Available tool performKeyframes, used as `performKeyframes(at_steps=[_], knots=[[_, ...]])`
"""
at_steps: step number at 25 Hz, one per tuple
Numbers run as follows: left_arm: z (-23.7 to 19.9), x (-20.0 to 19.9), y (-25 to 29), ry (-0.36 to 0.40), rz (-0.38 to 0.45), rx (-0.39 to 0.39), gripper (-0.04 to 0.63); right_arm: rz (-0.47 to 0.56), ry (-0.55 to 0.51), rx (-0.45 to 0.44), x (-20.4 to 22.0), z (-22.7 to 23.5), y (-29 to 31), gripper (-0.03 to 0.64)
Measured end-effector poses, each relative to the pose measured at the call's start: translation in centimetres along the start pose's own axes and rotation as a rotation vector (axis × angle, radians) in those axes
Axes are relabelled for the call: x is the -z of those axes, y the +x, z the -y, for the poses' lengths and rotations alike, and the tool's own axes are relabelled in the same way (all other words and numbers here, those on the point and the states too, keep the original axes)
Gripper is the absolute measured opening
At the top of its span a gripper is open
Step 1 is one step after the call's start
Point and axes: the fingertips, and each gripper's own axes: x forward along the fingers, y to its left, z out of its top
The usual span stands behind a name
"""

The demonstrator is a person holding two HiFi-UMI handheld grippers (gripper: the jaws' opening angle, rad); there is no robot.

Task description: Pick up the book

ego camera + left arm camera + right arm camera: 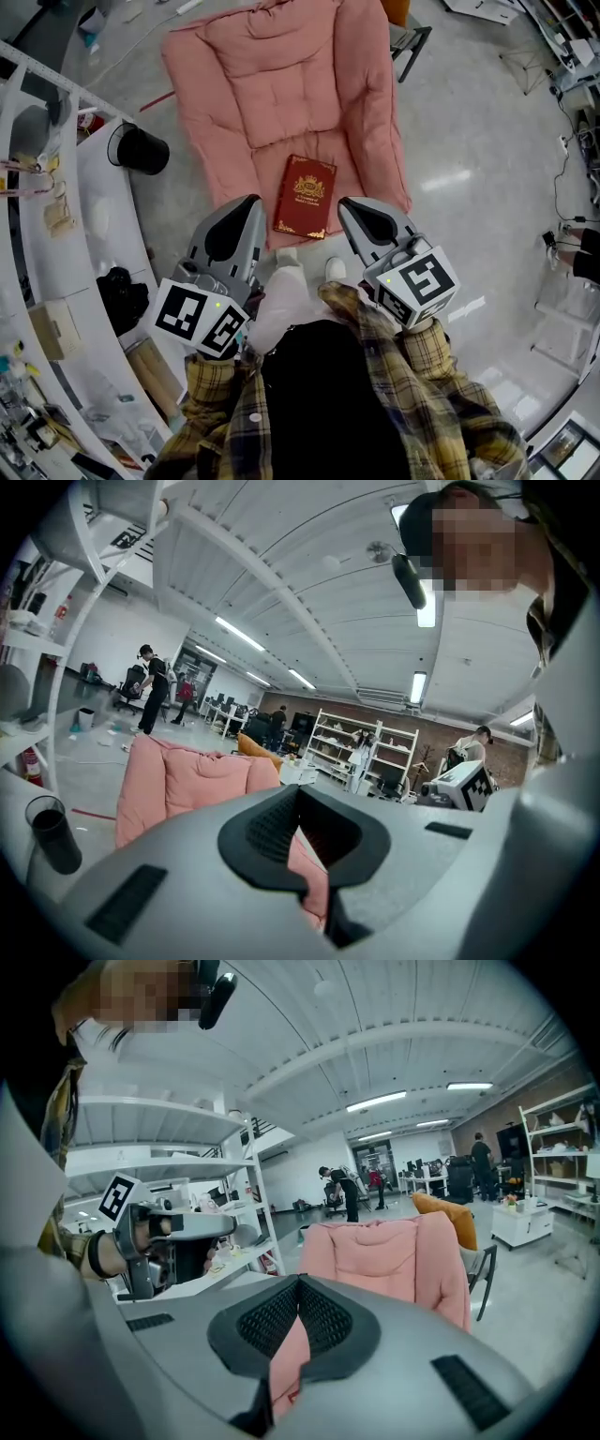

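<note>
Left tool (253, 201) and right tool (344, 202) (jaws together, empty) hover flanking the book (306, 196).

Grey left tool (249, 202), right tool (350, 206); plaid sleeves (433, 354)

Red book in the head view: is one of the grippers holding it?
No, the red book lies flat on the pink cushion; the left gripper and the right gripper stand beside it, shut and empty.

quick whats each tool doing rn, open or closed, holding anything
left tool: closed, holding nothing
right tool: closed, holding nothing
</note>
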Motion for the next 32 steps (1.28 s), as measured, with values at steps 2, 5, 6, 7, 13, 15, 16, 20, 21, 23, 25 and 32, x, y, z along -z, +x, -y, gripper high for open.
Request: performKeyframes(at_steps=[2, 5, 6, 7, 13, 15, 16, 20, 21, 23, 25, 32], knots=[[-1.4, 0.0, 0.6, 0.002, -0.02, 0.027, 0.003, -0.006, 0.013, 0.031, 0.1, 0.3, 1.4, 0.018], [-3.0, 0.6, 1.5, 0.005, -0.063, 0.072, 0.003, -0.025, 0.028, 0.079, 0.8, 0.9, 3.0, 0.017], [-3.3, 0.9, 1.9, 0.006, -0.079, 0.088, 0.003, -0.034, 0.035, 0.094, 1.2, 1.2, 3.4, 0.018], [-3.6, 1.3, 2.3, 0.006, -0.096, 0.104, 0.004, -0.042, 0.045, 0.107, 1.6, 1.4, 3.8, 0.018], [-4.5, 5.1, 5.1, -0.011, -0.189, 0.168, 0.003, -0.086, 0.125, 0.169, 4.9, 3.3, 4.8, 0.018], [-4.7, 6.5, 6.0, -0.025, -0.21, 0.173, 0.003, -0.098, 0.136, 0.173, 6.2, 4.1, 5.2, 0.018], [-4.8, 7.3, 6.5, -0.031, -0.219, 0.172, 0.004, -0.103, 0.143, 0.17, 6.9, 4.6, 5.3, 0.018], [-5.4, 10.7, 8.6, -0.036, -0.259, 0.155, 0.003, -0.128, 0.192, 0.162, 9.6, 6.7, 5.9, 0.018], [-5.5, 11.8, 9.0, -0.038, -0.274, 0.149, 0.003, -0.135, 0.204, 0.164, 10.5, 7.2, 6.0, 0.018], [-5.9, 14.1, 9.8, -0.053, -0.303, 0.136, 0.003, -0.149, 0.229, 0.168, 12.4, 8.4, 6.1, 0.018], [-6.2, 16.0, 10.7, -0.07, -0.322, 0.129, 0.003, -0.157, 0.247, 0.166, 14.3, 9.5, 6.5, 0.018], [-6.8, 21.4, 13.5, -0.076, -0.378, 0.135, 0.004, -0.178, 0.303, 0.141, 20.3, 11.5, 8.6, 0.018]])
